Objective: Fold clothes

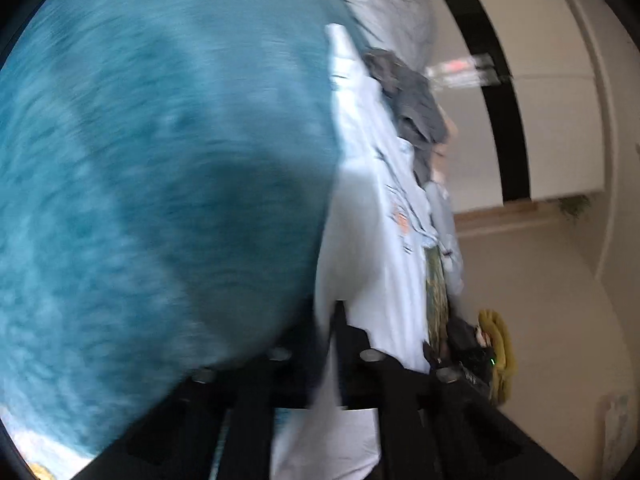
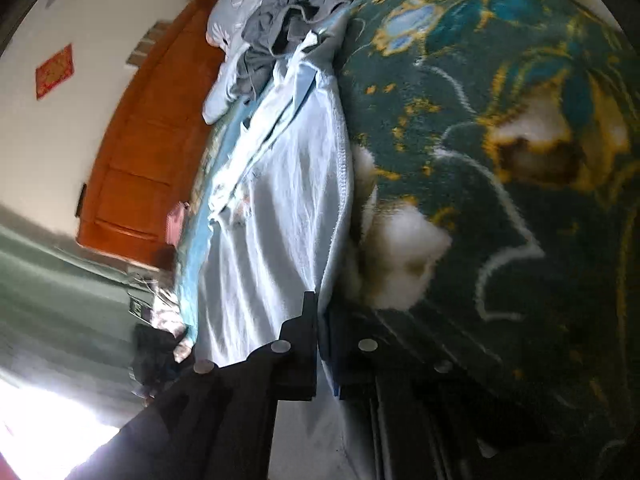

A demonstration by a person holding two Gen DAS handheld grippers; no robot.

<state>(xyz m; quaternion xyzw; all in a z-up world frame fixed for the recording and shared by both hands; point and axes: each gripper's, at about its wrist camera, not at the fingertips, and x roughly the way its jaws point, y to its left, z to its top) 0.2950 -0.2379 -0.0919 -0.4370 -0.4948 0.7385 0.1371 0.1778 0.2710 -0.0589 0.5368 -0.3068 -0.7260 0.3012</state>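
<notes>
Two grippers are at work on one pale blue garment (image 2: 276, 216), which lies stretched across a plush blanket (image 2: 500, 160), teal in the left view and dark green with gold and white flowers in the right. The left gripper (image 1: 336, 312) has its black jaws pinched together on an edge of the pale cloth, which runs down between the fingers and out below them; the blanket (image 1: 152, 160) fills most of that view, badly blurred. The right gripper (image 2: 316, 304) is likewise clamped narrow on the garment's ribbed hem, right where cloth meets blanket. Beyond the garment sits one rumpled heap of clothes: a dark grey piece (image 2: 288, 12) on top and at least one light blue-grey piece (image 2: 232, 20) beside it (how many more are bundled in there I can't make out). One orange wooden panel (image 2: 148, 140) stands past the bed, one red square hanging (image 2: 55, 71) is on the white wall, and something yellow (image 1: 498, 344) lies on the floor.
</notes>
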